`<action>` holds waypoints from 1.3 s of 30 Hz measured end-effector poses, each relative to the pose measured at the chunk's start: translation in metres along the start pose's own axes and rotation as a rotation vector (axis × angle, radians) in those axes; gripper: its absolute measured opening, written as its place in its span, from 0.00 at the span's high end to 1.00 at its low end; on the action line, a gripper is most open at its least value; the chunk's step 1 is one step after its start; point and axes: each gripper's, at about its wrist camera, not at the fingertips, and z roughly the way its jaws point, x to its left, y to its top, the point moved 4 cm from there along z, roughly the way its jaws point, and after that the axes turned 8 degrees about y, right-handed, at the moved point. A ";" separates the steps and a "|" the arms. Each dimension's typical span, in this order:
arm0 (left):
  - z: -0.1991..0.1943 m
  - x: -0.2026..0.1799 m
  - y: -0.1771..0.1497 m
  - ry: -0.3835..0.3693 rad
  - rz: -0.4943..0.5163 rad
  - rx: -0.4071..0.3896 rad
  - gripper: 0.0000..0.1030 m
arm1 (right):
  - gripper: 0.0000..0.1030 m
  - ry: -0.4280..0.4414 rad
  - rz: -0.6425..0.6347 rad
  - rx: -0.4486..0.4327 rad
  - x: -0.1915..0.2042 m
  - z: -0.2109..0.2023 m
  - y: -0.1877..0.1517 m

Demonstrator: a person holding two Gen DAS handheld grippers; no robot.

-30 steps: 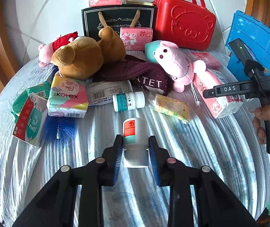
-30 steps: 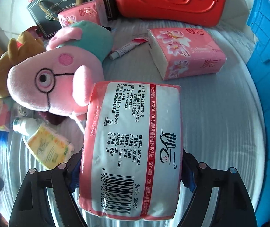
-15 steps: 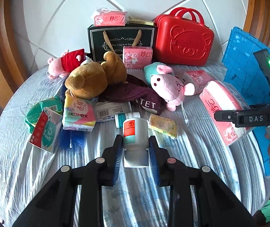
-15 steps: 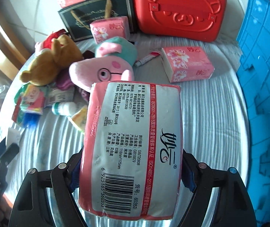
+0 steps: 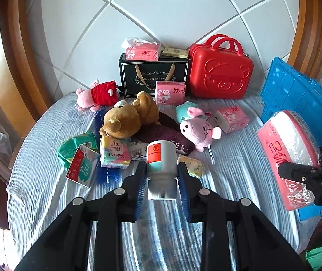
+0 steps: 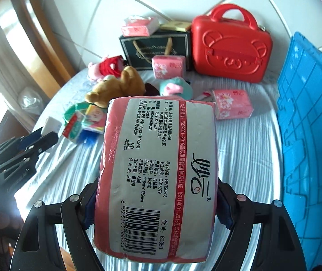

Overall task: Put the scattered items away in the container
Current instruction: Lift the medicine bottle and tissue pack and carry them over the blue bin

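Observation:
My left gripper (image 5: pixel 162 180) is shut on a small white bottle (image 5: pixel 161 162) with a red and teal label, held high above the striped bed. My right gripper (image 6: pixel 154 201) is shut on a large pink tissue pack (image 6: pixel 158 169), which also shows at the right of the left wrist view as the tissue pack (image 5: pixel 289 153). The blue crate (image 6: pixel 307 135) stands at the right edge of the bed, beside the held pack. Scattered on the bed lie a brown teddy bear (image 5: pixel 129 119), a pink pig plush (image 5: pixel 197 131), a Kotex pack (image 5: pixel 114 153) and a small pink tissue pack (image 5: pixel 232 119).
A red bear suitcase (image 5: pixel 219 70) and a black gift bag (image 5: pixel 154 76) stand against the tiled wall, with tissue packs on and before the bag. A red-dressed pig plush (image 5: pixel 97 94), green packets (image 5: pixel 77 153), a blue brush and a maroon cloth (image 5: pixel 165 133) lie left of centre. Wooden bed rails flank both sides.
Both grippers have risen well above the bed with their loads, so the items below look smaller. The right gripper with the tissue pack has shifted toward the blue crate.

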 end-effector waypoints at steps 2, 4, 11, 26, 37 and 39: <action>-0.012 0.002 0.005 0.006 -0.009 -0.001 0.74 | 0.21 0.012 -0.006 -0.021 0.006 -0.016 0.000; -0.024 0.003 0.010 0.011 -0.016 -0.009 0.74 | 0.21 0.026 -0.008 -0.044 0.012 -0.033 0.001; -0.065 0.005 0.022 0.005 -0.045 -0.043 0.74 | 0.21 0.084 -0.049 -0.128 0.038 -0.084 0.002; -0.121 -0.025 0.051 0.082 -0.040 -0.116 0.74 | 0.21 0.152 -0.110 -0.246 0.042 -0.160 0.007; -0.155 -0.082 0.086 0.069 -0.008 -0.183 0.74 | 0.21 0.161 -0.101 -0.321 0.000 -0.205 0.010; -0.159 -0.094 0.090 0.068 0.006 -0.189 0.74 | 0.21 0.159 -0.096 -0.330 -0.010 -0.210 0.008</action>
